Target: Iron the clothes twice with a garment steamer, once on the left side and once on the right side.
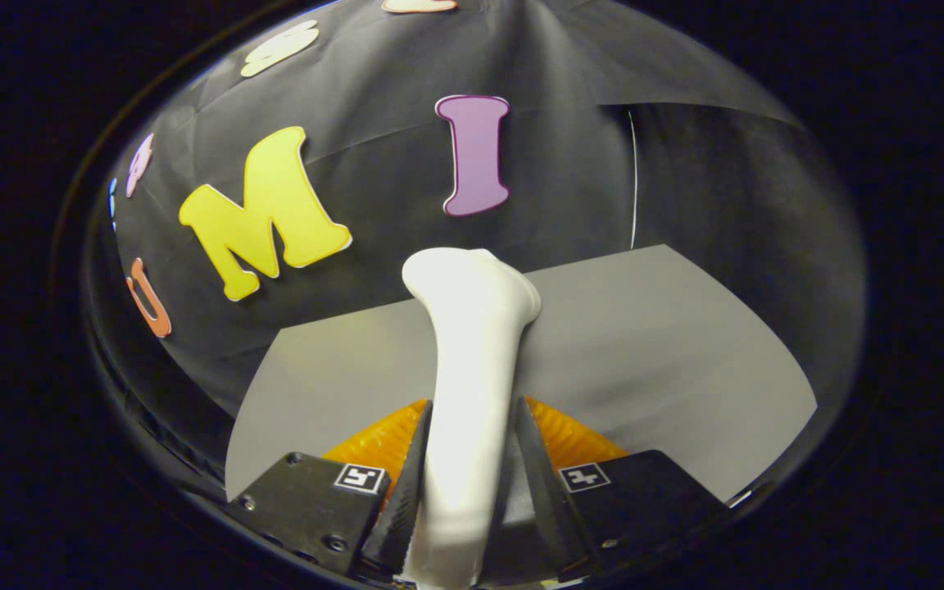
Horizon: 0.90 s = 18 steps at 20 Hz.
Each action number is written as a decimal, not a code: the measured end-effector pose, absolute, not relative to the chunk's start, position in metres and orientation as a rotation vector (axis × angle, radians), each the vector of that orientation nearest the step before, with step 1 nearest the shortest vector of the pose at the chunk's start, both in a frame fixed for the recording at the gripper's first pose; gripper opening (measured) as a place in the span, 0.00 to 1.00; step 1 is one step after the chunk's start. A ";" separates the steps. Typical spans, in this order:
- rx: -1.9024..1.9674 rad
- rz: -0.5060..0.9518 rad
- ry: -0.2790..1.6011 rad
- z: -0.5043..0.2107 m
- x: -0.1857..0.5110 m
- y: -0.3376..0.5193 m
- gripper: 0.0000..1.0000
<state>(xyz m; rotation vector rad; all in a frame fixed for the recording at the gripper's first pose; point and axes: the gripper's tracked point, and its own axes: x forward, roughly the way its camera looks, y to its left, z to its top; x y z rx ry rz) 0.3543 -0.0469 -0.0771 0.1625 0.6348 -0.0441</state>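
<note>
Now the garment steamer is gripped firmly between the jaws, raised over the worktop, presumably for steaming.

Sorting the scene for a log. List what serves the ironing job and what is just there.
For the job:
- garment steamer, white, held between the claw's fingers
- claw, shut on it

Just there:
- grey table
- black cloth wall

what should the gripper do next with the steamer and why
Probably carry the white steamer forward toward the garment. The gripper already has both fingers pressed on its handle, its head stands clear above the grey table, and no clothing lies ahead of it yet.
</note>
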 end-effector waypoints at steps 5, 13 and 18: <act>0.202 -0.077 0.613 -0.072 0.354 -0.041 0.44; 0.170 -0.019 0.289 0.024 0.306 0.009 0.38; 0.190 0.059 0.105 0.089 0.262 0.064 0.38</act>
